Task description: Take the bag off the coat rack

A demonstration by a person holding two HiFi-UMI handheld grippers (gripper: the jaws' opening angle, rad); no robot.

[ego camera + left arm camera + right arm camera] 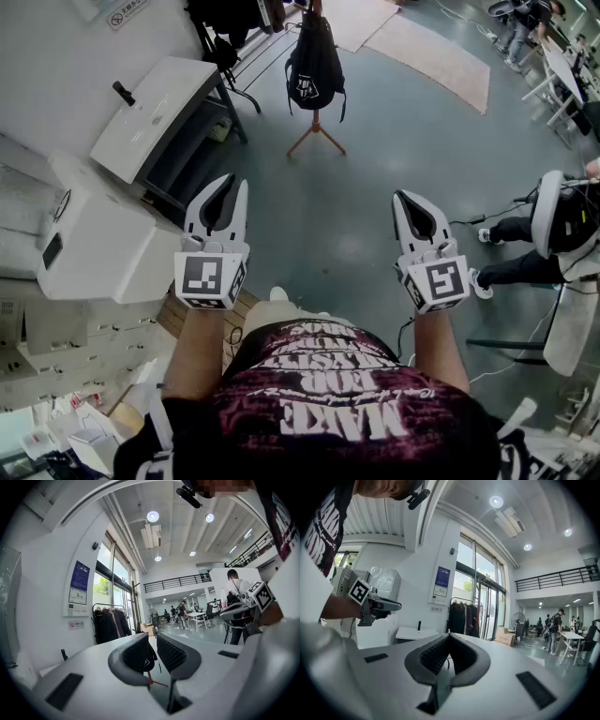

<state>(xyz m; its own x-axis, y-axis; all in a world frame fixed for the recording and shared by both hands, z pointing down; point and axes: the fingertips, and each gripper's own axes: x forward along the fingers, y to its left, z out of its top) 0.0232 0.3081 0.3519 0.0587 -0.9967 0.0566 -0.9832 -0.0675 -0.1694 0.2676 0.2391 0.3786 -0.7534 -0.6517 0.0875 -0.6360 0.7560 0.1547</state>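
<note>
Black fabric bag (314, 66) hangs long-axis upright on the thin wooden coat rack (316, 136), which stands on the grey floor (356, 225). In the head view it is well ahead of me, between the lines of both grippers and a little nearer the left gripper (234, 187) than the right gripper (403, 199). In the left gripper view, my jaws stand slightly apart and empty, with the distant bag (149, 657) framed in their gap, so I judge this hand aimed. In the right gripper view, the jaws are closed together on nothing and I cannot find the bag.
</note>
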